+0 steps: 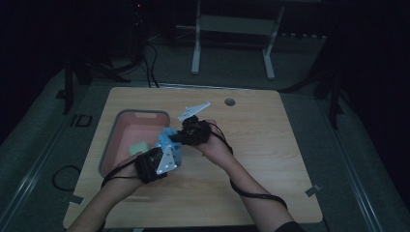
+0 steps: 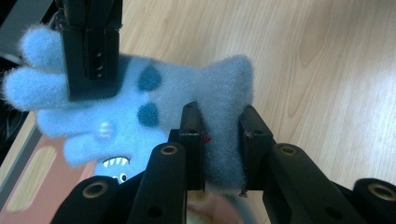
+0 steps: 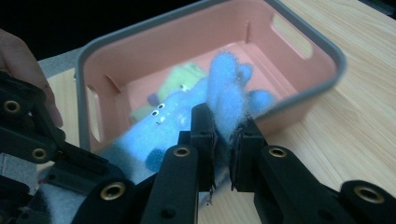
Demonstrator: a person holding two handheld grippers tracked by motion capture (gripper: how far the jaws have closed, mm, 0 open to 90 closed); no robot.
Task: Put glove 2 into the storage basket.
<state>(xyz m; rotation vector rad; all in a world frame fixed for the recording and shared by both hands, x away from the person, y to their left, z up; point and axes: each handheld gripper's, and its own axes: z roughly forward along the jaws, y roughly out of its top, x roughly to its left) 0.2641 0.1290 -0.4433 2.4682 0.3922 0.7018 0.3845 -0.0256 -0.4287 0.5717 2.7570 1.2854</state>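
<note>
Dim room, wooden tabletop (image 1: 251,159) | your left gripper (image 2: 219,135) and right gripper (image 3: 224,135) fingers both pinched shut on the blue glove (image 2: 140,112), held just beside the pink bin (image 3: 299,74) | step: carrying it | next: move over bin, release.

Fuzzy light-blue glove (image 2: 154,107) with monster face, stretched above the table beside the pink basket (image 3: 299,70).

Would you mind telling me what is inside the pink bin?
A green plush item lies inside the pink bin; the held blue glove covers part of the bin floor.
</note>
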